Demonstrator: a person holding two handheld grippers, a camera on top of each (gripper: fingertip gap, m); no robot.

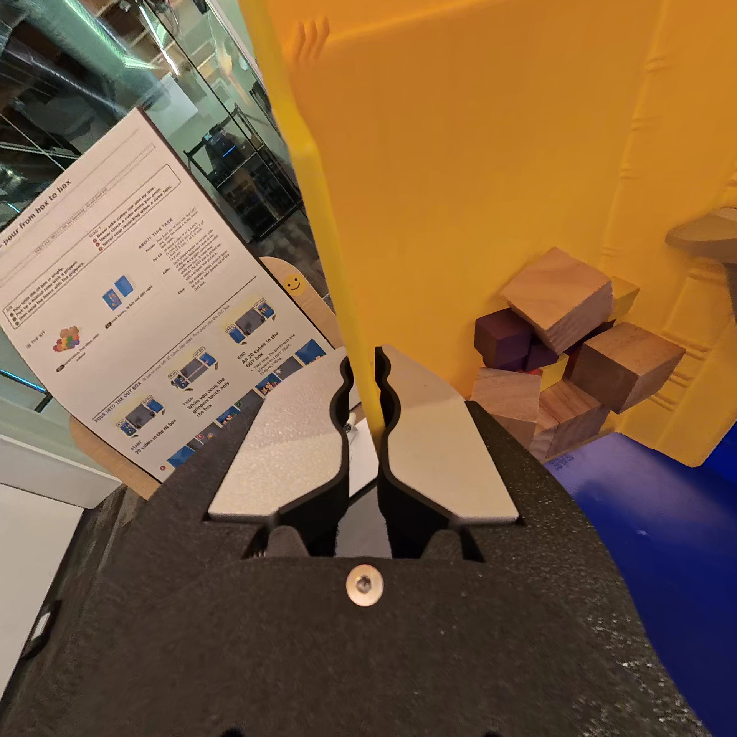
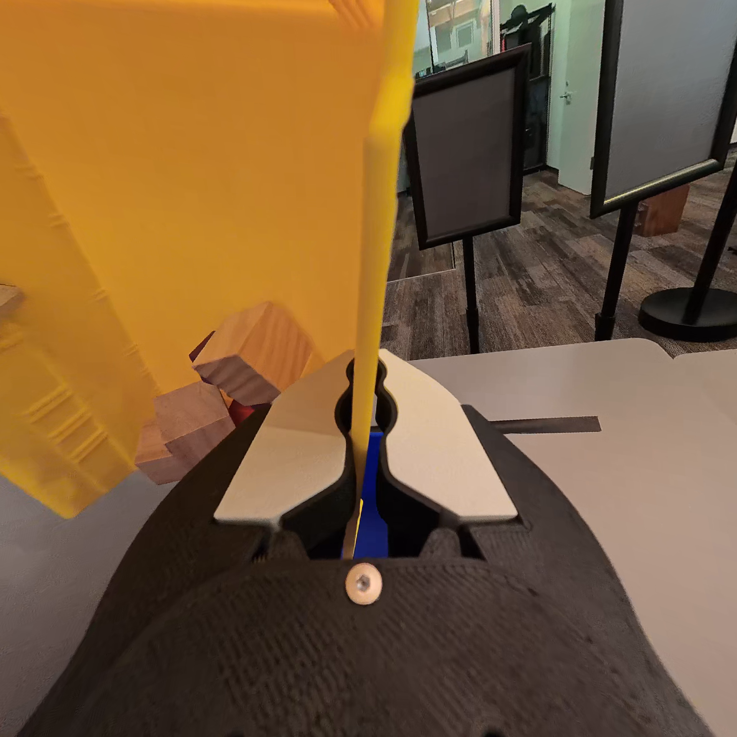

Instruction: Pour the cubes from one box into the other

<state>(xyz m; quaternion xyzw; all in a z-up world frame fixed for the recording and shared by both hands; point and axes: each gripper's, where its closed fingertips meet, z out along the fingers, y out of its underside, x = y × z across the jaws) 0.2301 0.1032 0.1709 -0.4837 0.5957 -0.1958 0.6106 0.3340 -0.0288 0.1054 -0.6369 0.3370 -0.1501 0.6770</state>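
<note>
A yellow box (image 1: 458,179) is tipped up steeply. My left gripper (image 1: 363,359) is shut on its left wall rim, and my right gripper (image 2: 365,367) is shut on its right wall rim (image 2: 379,239). Several cubes (image 1: 558,359), plain wood, purple, yellow and red, are heaped at the box's low end and spill over its edge. In the right wrist view wooden cubes (image 2: 223,399) tumble out at the lower left. A blue box (image 1: 658,558) lies below the yellow one; a strip of it (image 2: 371,518) shows between my right fingers.
A white instruction poster (image 1: 131,319) stands at the left on a wooden stand. The grey table (image 2: 598,478) spreads to the right, with a black tape strip (image 2: 550,424). Framed sign stands (image 2: 466,159) stand on the floor beyond the table edge.
</note>
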